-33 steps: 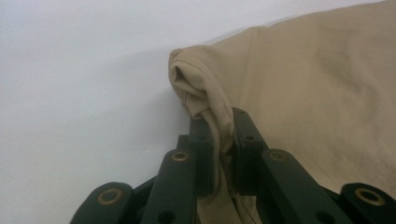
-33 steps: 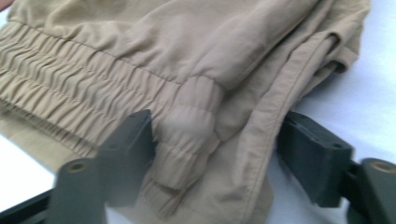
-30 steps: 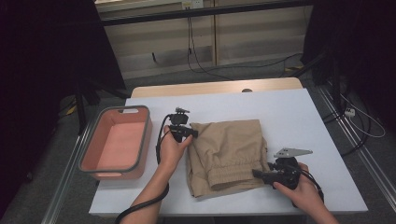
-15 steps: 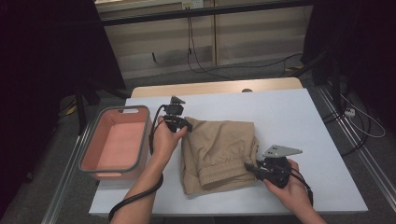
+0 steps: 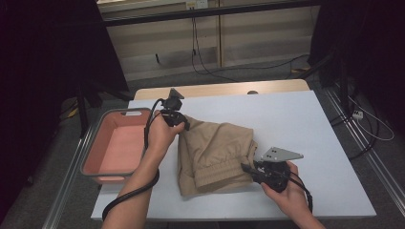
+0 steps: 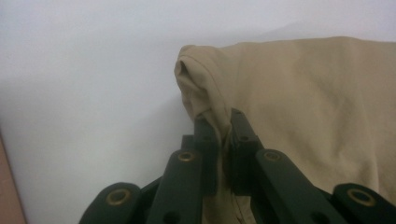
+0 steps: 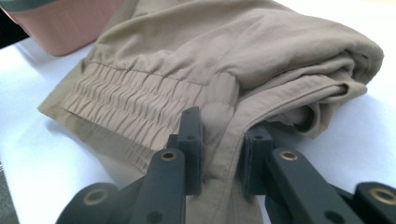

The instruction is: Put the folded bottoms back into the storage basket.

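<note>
A folded tan garment with an elastic waistband lies on the white table. My left gripper is shut on its far left corner, and the cloth rises in a peak between the jaws of that gripper, clear of the table. My right gripper holds the near right edge; its jaws have just closed on it. In the right gripper view that gripper pinches a thick fold of the garment beside the gathered waistband.
A pink tub stands at the table's left edge, close to the garment, and its wall sits just behind the cloth. Bare table stretches to the right and the far side. Cables trail from both grippers.
The right gripper slid left onto the garment's edge and closed on it. The left gripper rose with its corner, pulling the cloth up. The garment has bunched and shifted slightly.
</note>
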